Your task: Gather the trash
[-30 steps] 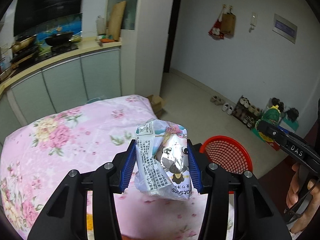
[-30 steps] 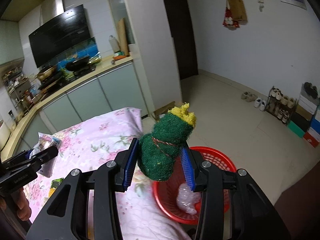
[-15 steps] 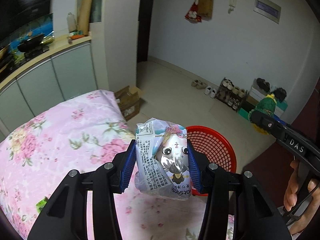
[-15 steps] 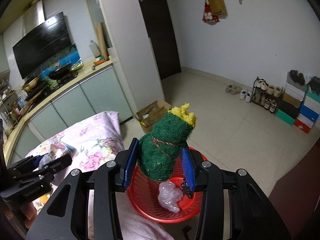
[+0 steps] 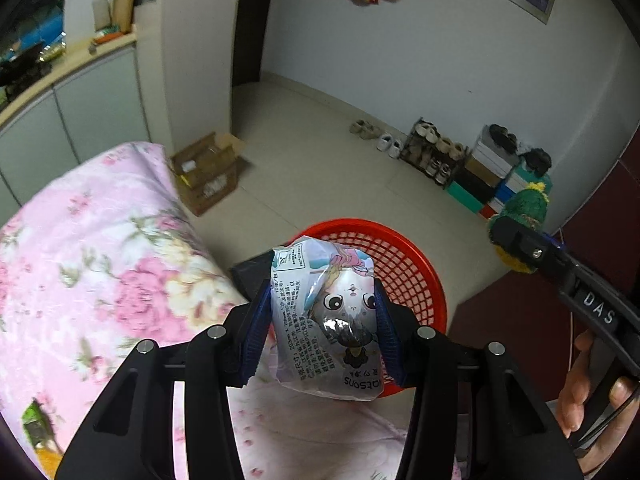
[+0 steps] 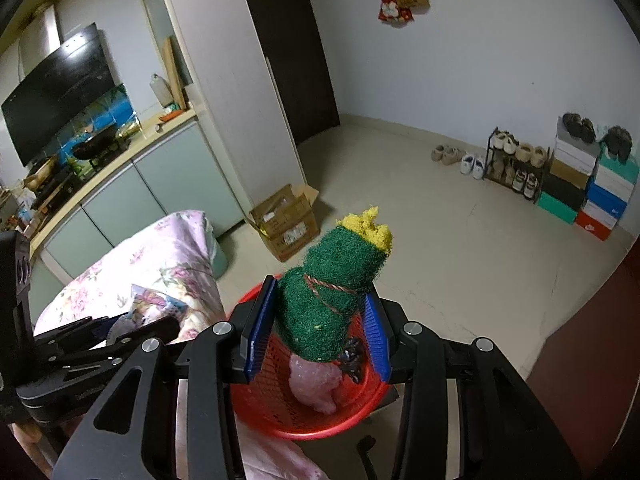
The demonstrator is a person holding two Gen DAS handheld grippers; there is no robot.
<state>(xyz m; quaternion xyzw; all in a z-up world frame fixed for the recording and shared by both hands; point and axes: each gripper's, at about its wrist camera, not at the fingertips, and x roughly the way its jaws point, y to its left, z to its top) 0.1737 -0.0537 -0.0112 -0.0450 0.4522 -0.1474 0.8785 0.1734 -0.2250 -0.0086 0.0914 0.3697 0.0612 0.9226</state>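
Both claws are loaded — the left gripper point(image 5: 322, 330) clamps the wipes packet point(image 5: 326, 320), the right gripper point(image 6: 316, 330) the green scouring pad point(image 6: 332, 300). Best centre each over the red basket point(image 6: 260, 412) just beyond the bed's near edge — then open.

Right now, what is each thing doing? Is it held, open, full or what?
left gripper: shut on the wipes packet
wipes packet: crumpled, held above the basket
right gripper: shut on the green sponge
green sponge: rolled, tied with string, held upright
red basket: holds a pink wad
cardboard box: flaps open
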